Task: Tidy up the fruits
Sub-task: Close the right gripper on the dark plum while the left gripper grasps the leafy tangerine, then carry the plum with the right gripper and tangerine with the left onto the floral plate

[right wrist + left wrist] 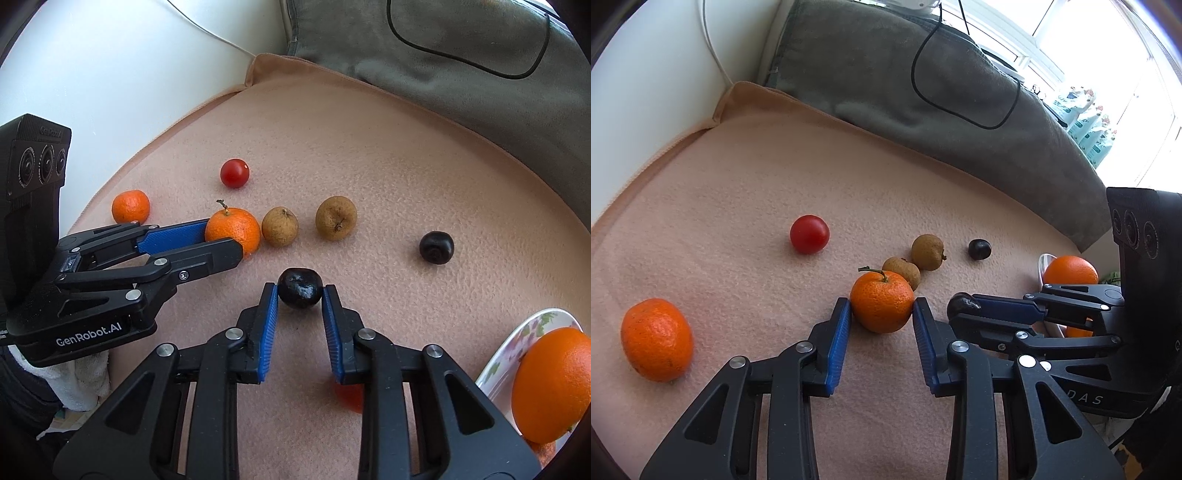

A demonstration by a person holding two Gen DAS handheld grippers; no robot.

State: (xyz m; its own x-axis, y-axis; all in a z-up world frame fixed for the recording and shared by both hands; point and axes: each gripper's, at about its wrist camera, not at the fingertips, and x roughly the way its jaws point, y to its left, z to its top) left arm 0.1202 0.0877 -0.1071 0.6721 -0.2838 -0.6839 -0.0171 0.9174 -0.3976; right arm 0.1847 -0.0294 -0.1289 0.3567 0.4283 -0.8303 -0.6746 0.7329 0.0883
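With the left gripper (882, 314) pinching the stemmed tangerine (881, 301) and the right gripper (300, 295) pinching a dark fruit (300, 288) – both on the blanket (738, 184) – lift straight, carry to the plate (517, 343) at 4 o'clock.

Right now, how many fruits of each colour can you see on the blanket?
Orange mandarins: 2
Red tomato: 1
Brown longans: 2
Dark purple fruits: 2
Total: 7, skipping a reddish blob hidden under the right gripper.
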